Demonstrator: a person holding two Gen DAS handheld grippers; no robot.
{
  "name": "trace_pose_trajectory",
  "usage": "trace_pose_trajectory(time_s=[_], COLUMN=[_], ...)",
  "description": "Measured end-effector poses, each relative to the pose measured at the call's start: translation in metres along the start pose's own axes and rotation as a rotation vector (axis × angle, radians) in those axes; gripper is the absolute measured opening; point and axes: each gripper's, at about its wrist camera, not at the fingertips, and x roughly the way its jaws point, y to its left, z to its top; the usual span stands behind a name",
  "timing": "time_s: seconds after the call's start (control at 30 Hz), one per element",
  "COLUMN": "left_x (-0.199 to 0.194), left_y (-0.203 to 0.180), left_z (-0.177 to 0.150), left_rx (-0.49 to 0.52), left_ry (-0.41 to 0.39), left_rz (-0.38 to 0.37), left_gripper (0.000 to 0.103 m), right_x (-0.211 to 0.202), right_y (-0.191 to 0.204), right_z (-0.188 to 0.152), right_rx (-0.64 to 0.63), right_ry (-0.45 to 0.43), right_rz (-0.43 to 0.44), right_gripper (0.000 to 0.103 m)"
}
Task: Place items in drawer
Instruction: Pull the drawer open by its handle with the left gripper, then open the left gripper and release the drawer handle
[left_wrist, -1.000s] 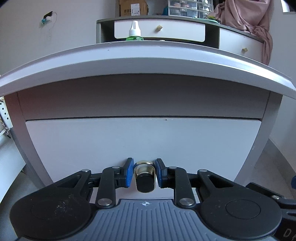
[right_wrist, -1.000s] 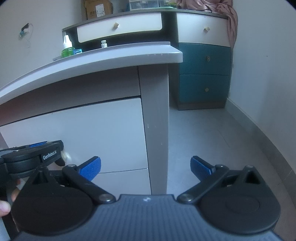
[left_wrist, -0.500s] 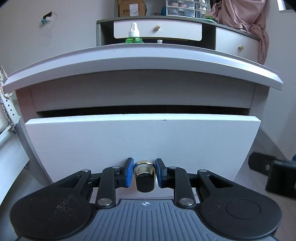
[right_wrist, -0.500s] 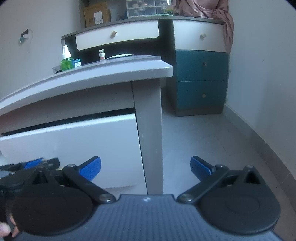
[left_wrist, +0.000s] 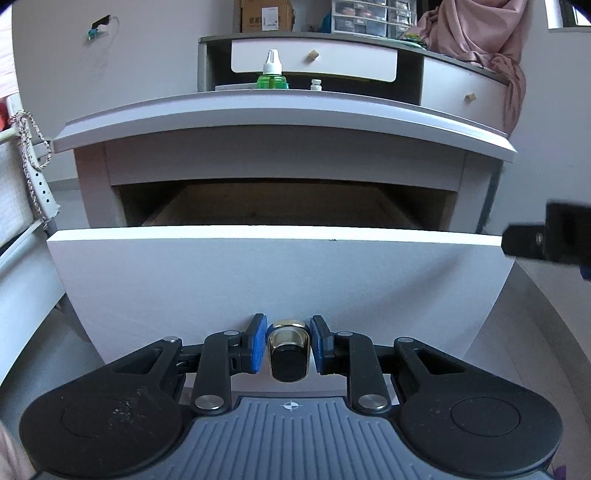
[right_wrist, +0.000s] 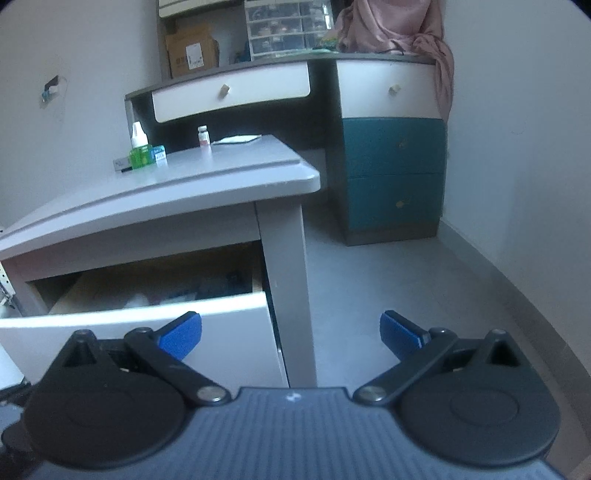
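My left gripper (left_wrist: 288, 341) is shut on the gold and black drawer knob (left_wrist: 288, 349) of the white drawer front (left_wrist: 280, 273). The drawer stands pulled out under the grey desk top (left_wrist: 284, 110); its wooden inside (left_wrist: 273, 206) shows. In the right wrist view the drawer (right_wrist: 140, 325) is open with blurred items (right_wrist: 184, 291) inside. My right gripper (right_wrist: 290, 334) is open and empty, in the air to the right of the drawer. On the desk stand a green bottle with a white cap (right_wrist: 139, 149), a small blue box (right_wrist: 160, 155), a small vial (right_wrist: 203, 136) and a paper (right_wrist: 236, 139).
A dresser with white and teal drawers (right_wrist: 393, 147) stands behind the desk, with a pink cloth (right_wrist: 399, 26) draped on it. The desk leg (right_wrist: 288, 288) is right of the drawer. Grey floor (right_wrist: 406, 288) runs to the right-hand wall. A white rail with a rope (left_wrist: 33, 155) is at the left.
The drawer has been pulled from closed to well open by my left gripper on its knob. My right gripper has risen and now looks down onto the desk top.
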Motion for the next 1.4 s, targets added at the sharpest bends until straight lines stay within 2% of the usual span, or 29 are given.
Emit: trace_pose_trajectory(time_s=[1.13, 1.4], left_x=[-0.052, -0.053], left_y=[0.016, 0.02], left_z=[-0.026, -0.029], left_rx=[-0.005, 0.003], left_ry=[0.049, 0.047], left_rz=[-0.051, -0.06], left_gripper=[0.026, 0.027], right_x=[-0.014, -0.012], right_y=[0.028, 0.036], right_z=[0.001, 0.002], right_rx=[-0.018, -0.025], right_ry=[-0.009, -0.005], right_rz=[0.015, 0.011], right_gripper=[0.103, 0.103])
